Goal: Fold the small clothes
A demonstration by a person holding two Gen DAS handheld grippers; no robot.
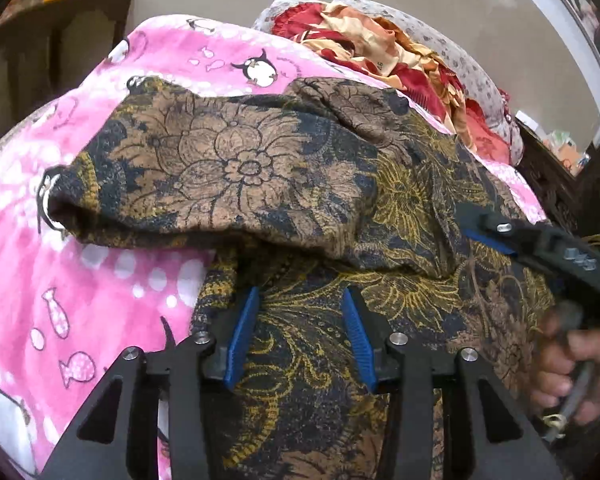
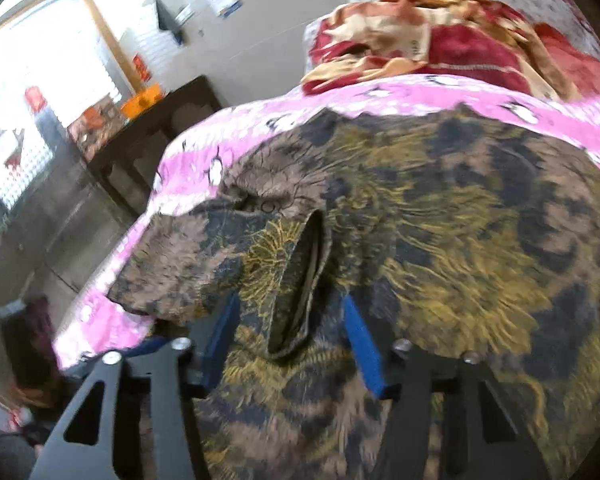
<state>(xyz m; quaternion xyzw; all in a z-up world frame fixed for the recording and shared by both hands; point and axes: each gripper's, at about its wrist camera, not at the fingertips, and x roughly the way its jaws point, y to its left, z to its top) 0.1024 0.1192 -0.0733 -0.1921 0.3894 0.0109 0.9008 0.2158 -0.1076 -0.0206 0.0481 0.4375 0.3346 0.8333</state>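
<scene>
Batik cloth in brown, black and gold fills the left wrist view: a shirt [image 1: 284, 184] is spread on a pink sheet [image 1: 52, 272]. The left gripper [image 1: 298, 336] is seen with its blue pads [image 1: 242, 336] partly apart; cloth lies flat beneath and between them, but no fold is pinched and nothing is held. Ahead of the fingers a sleeve [image 1: 148, 196] is laid across the body, its cuff open toward the left. To the right of the fingers the right gripper [image 1: 540, 248] is seen over the cloth, held by a hand [image 1: 572, 364]. Beyond the shirt a red and cream heap [image 1: 388, 52] is piled.

In the right wrist view, which is blurred, the same shirt [image 2: 440, 220] is seen on the sheet [image 2: 420, 92]. The right gripper [image 2: 290, 344] stands about half open, and a raised ridge of cloth [image 2: 300, 280] runs up between its pads [image 2: 364, 348]. Whether the pads press on that ridge cannot be told. Left of the fingers the sleeve [image 2: 172, 268] hangs toward the edge of the sheet.

The fold is judged to be at an early stage: one sleeve seems brought in, while the body is not yet folded, and the heap [image 2: 440, 36] beyond appears unfolded.
</scene>
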